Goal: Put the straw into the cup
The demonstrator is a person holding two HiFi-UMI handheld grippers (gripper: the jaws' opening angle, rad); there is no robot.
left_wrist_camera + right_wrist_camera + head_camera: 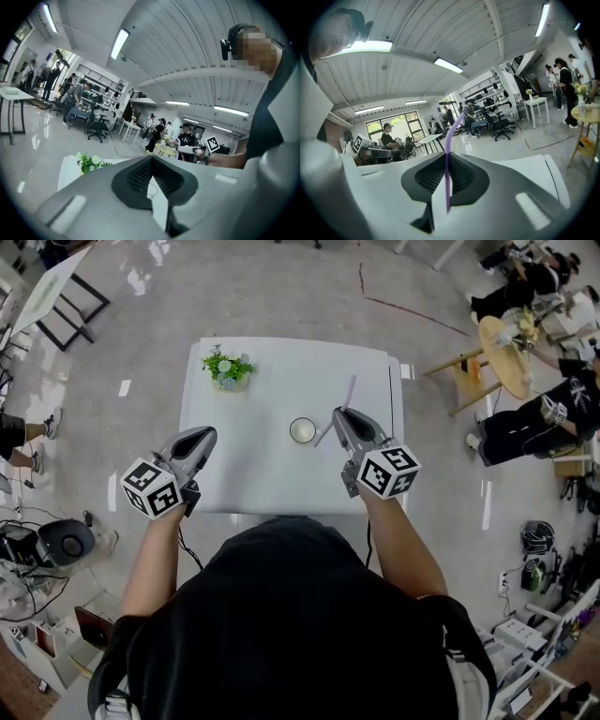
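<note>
right gripper (446, 174) pinches straw (448, 140) upright between its jaws

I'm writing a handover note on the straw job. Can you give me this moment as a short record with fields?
surface: white table
cup: upright near the table's middle, no straw in it
straw: purple, slanted, lower end just right of the cup in the head view
right gripper: shut on the straw
left gripper: shut, nothing between its jaws, left of the cup
other item: potted plant at the table's far left
status: straw not yet in the cup
</note>
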